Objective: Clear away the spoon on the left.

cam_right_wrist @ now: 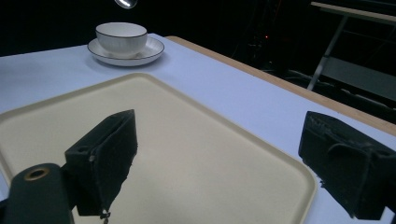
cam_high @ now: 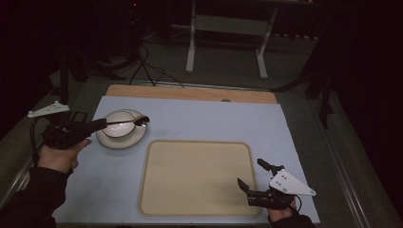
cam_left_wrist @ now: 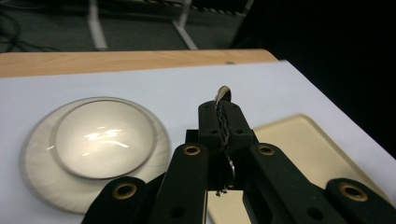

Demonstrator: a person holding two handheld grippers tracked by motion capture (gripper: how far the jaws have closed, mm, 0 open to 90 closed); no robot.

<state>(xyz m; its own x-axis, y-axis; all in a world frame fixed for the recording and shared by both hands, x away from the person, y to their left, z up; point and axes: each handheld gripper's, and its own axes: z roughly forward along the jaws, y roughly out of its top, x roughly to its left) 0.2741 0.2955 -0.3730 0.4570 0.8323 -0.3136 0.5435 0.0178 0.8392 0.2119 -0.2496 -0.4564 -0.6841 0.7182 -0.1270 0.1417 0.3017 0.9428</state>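
Note:
A white bowl (cam_high: 119, 124) stands on a white saucer (cam_high: 124, 140) at the table's left. My left gripper (cam_high: 101, 124) is shut on the handle of a metal spoon (cam_high: 135, 122), held level above the bowl with its head past the bowl's right rim. In the left gripper view the spoon (cam_left_wrist: 223, 95) is edge-on between the closed jaws, to the right of the bowl (cam_left_wrist: 103, 137). My right gripper (cam_high: 253, 174) stands open over the near right corner of the beige tray (cam_high: 195, 176), with nothing between its fingers (cam_right_wrist: 105, 158). The spoon's head (cam_right_wrist: 126, 3) hangs above the bowl (cam_right_wrist: 121, 37).
A pale blue mat (cam_high: 199, 118) covers the table, with a wooden strip (cam_high: 190, 93) along the far edge. Behind the table stand a white frame (cam_high: 228, 28) and cables on the floor. The mat beyond the tray is bare.

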